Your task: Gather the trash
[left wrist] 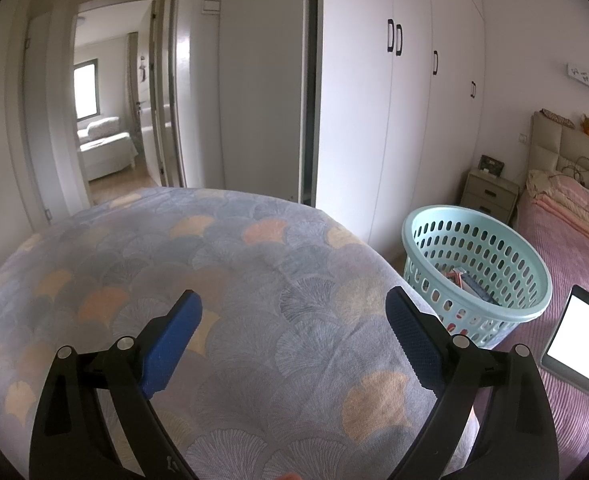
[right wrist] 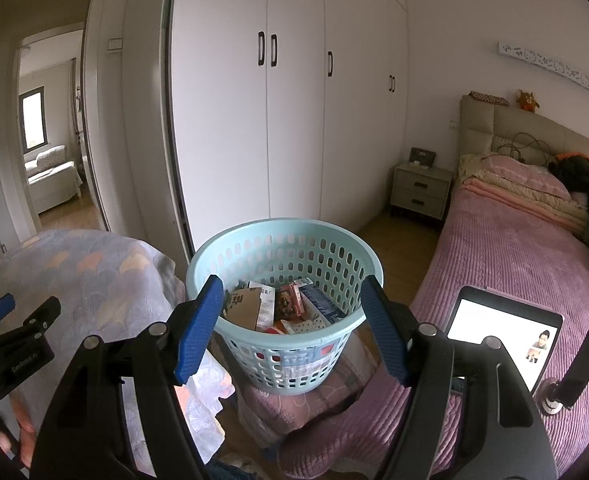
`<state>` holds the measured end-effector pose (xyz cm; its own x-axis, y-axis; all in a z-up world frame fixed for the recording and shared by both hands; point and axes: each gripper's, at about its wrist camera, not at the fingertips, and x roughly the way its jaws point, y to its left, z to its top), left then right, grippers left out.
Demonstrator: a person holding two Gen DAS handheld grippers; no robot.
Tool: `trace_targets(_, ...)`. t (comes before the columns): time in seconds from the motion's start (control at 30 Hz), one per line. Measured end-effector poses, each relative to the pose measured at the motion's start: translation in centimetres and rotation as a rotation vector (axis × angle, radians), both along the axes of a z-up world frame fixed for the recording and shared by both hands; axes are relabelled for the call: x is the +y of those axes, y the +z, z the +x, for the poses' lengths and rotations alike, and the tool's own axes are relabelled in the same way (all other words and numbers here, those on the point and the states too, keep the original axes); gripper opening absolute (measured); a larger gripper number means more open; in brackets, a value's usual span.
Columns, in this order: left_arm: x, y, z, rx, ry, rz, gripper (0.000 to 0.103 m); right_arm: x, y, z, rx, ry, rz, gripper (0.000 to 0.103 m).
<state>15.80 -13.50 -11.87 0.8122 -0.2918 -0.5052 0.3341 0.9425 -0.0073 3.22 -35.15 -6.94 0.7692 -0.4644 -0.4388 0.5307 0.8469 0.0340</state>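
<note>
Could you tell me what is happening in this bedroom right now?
A person holds a gripper in each hand while collecting trash. Both the left gripper and the right gripper are open and hold nothing. The basket already holds boxes and wrappers. The left gripper hovers over a patterned cover; a lit tablet lies on the bed.

the right gripper (right wrist: 290,300) is wide open, with nothing between its blue fingers (right wrist: 198,328). right in front sits a light blue basket (right wrist: 230,252) full of boxes and wrappers (right wrist: 278,308). the left gripper (right wrist: 2,312) peeks in over a flowery cloth (right wrist: 94,276). a lit tablet (right wrist: 502,328) lies on the pink bed (right wrist: 514,248).
</note>
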Motion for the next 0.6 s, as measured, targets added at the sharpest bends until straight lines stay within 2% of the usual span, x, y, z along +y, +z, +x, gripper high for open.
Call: trace_targets(0.6, 0.11, -0.2, 0.0, 0.0, -0.002, 0.004, 0.09, -0.16, -0.34, -0.05, 0.008, 0.003, 0.011, 0.067)
